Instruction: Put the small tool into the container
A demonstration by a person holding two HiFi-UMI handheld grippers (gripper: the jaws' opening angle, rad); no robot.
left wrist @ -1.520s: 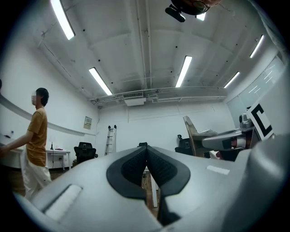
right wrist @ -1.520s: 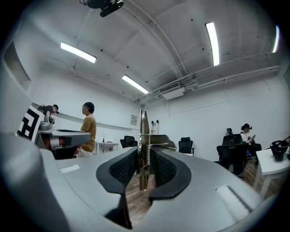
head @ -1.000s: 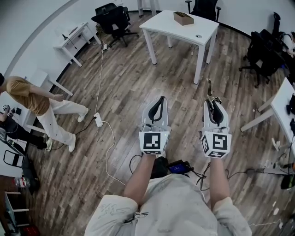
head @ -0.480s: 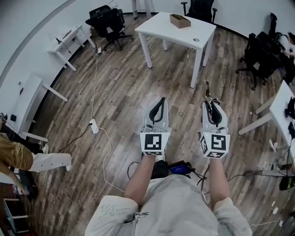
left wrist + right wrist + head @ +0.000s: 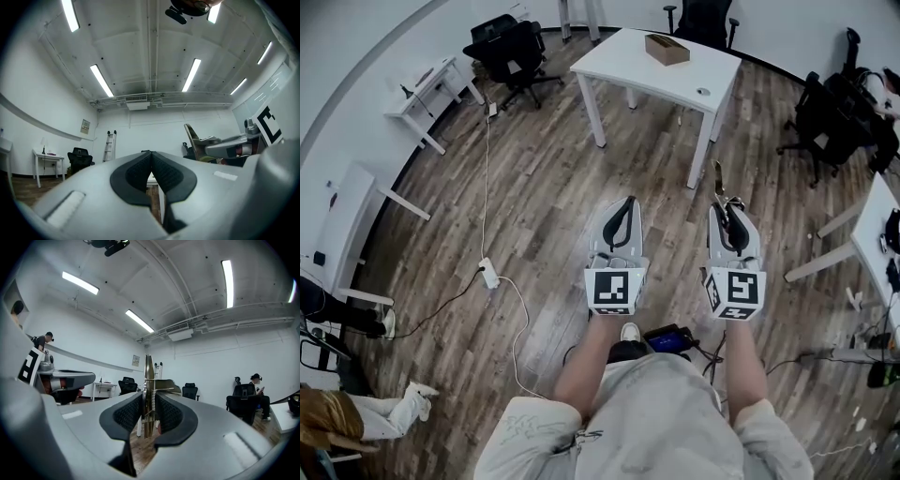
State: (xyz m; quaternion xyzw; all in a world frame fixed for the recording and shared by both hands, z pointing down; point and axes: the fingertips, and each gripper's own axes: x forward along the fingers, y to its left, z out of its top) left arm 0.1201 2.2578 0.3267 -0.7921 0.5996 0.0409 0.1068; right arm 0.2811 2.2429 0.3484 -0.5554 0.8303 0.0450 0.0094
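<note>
Brass-coloured and spring-fitted, the slim small tool [image 5: 148, 380] sits clamped between the pads of the right hand-held gripper [image 5: 728, 208], its long end jutting past the jaw tips. The brown box-shaped container [image 5: 667, 49] lies well ahead and slightly left on the white desk [image 5: 637, 73]. Beside it, the left hand-held gripper [image 5: 625, 204] is closed on nothing.

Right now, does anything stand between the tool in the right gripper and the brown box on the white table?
Nothing visible does: only bare floor lies between the tool, held by the right gripper, and the table where the box stands.
</note>
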